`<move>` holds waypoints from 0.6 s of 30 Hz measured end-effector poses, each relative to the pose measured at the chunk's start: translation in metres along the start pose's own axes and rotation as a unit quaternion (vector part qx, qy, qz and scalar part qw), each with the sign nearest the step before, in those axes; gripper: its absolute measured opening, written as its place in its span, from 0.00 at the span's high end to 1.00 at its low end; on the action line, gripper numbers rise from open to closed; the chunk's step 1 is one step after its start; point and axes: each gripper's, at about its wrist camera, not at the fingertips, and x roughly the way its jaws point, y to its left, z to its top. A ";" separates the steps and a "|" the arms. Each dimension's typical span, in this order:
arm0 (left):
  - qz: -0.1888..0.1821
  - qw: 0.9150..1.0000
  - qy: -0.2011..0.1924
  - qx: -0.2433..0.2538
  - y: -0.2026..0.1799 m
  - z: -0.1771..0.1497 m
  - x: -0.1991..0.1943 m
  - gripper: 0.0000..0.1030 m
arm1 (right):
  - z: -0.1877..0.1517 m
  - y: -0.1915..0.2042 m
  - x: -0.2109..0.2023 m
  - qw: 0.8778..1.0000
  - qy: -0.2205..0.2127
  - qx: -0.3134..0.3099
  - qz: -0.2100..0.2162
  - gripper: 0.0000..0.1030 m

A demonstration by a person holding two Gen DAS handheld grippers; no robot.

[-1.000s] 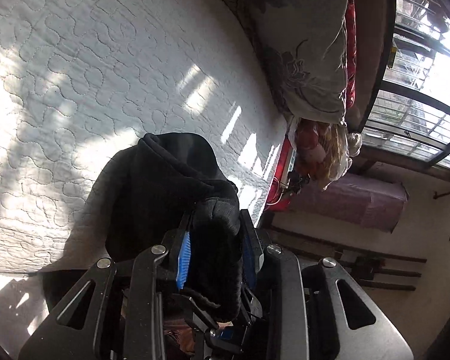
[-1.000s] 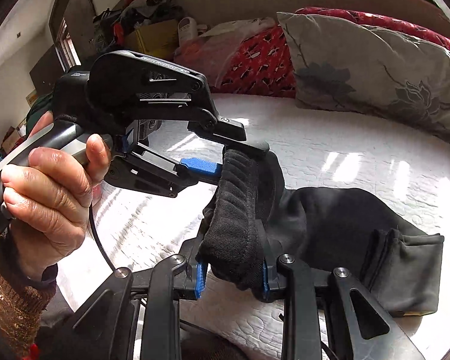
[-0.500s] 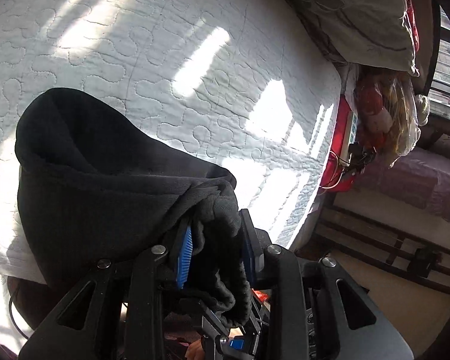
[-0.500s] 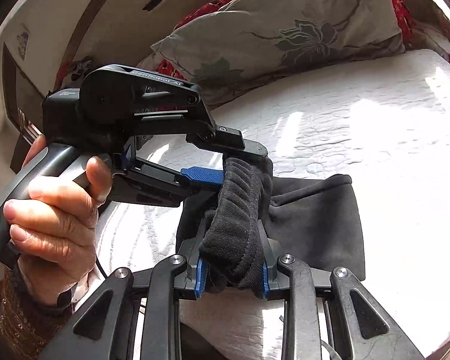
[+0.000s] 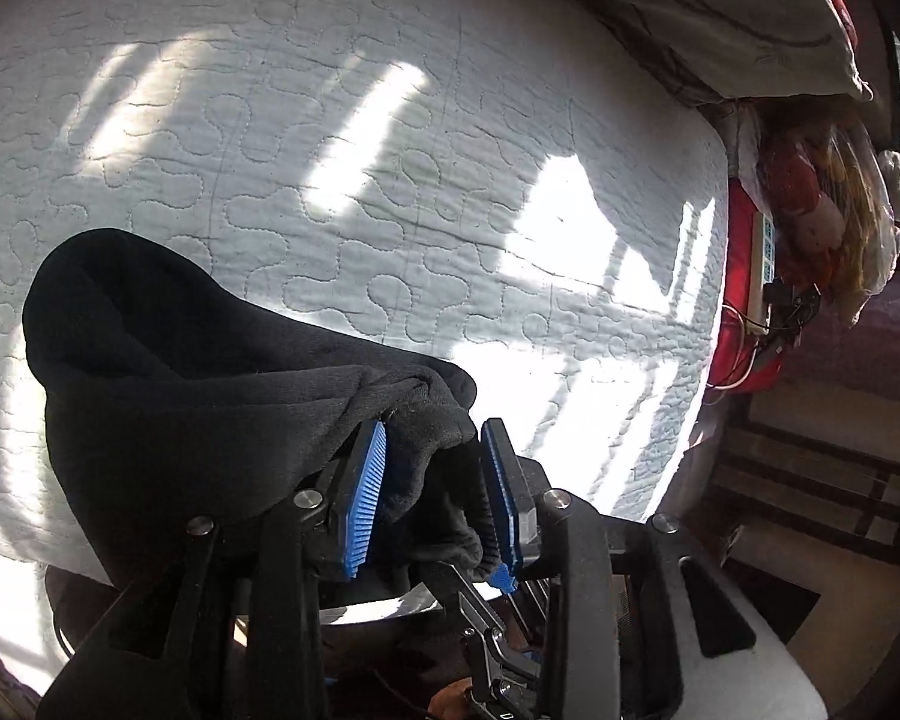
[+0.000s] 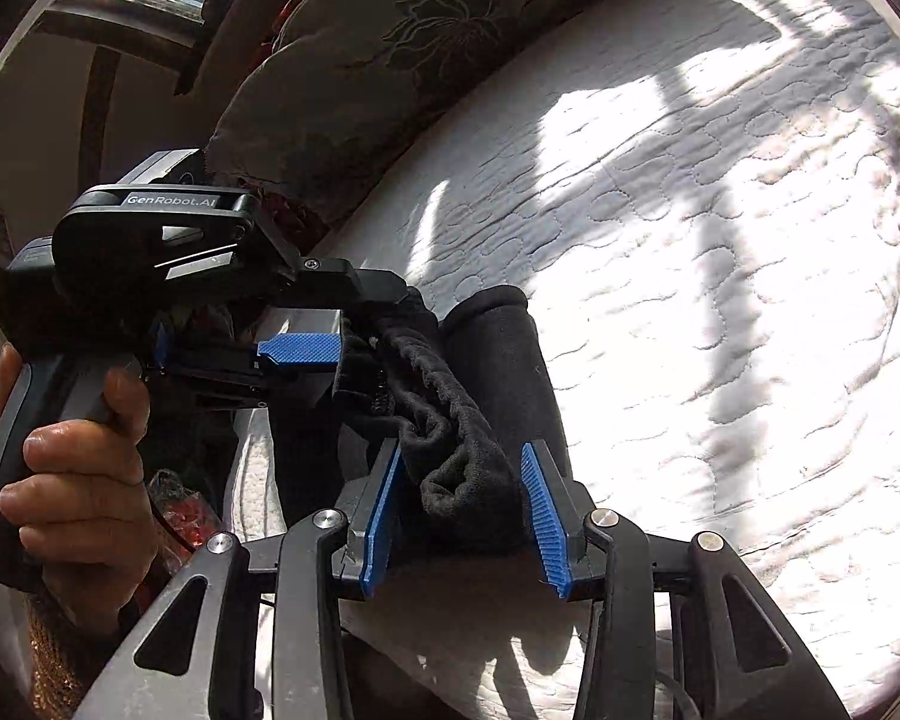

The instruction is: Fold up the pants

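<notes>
Black pants [image 5: 210, 396] lay bunched on the quilted mattress [image 5: 390, 180], waistband running crosswise between both tongs — left gripper [image 5: 438, 492] and right gripper [image 6: 468, 516] each parted, fabric loose between the pads.

Counting what is showing on the bed

One pair of black pants [image 5: 198, 384] is lying on one white quilted bed [image 5: 390, 180]; two grippers, left [image 5: 435, 492] and right [image 6: 465, 516], are showing four blue pads in all; one floral pillow [image 6: 354, 78] and one hand [image 6: 84, 468] are showing.
</notes>
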 end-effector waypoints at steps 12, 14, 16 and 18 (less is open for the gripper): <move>-0.064 0.989 -0.116 -0.072 0.085 -0.066 -0.054 0.49 | 0.016 0.037 -0.043 0.996 -0.050 -0.071 0.000 0.56; -0.078 0.987 -0.105 -0.095 0.100 -0.066 -0.048 0.49 | 0.019 0.055 -0.027 0.994 -0.031 -0.108 -0.007 0.54; -0.087 0.985 -0.098 -0.115 0.107 -0.063 -0.040 0.49 | 0.018 0.065 -0.009 0.991 -0.014 -0.128 -0.033 0.54; -0.085 0.984 -0.098 -0.122 0.107 -0.058 -0.034 0.49 | 0.020 0.071 0.010 0.988 -0.008 -0.143 -0.060 0.55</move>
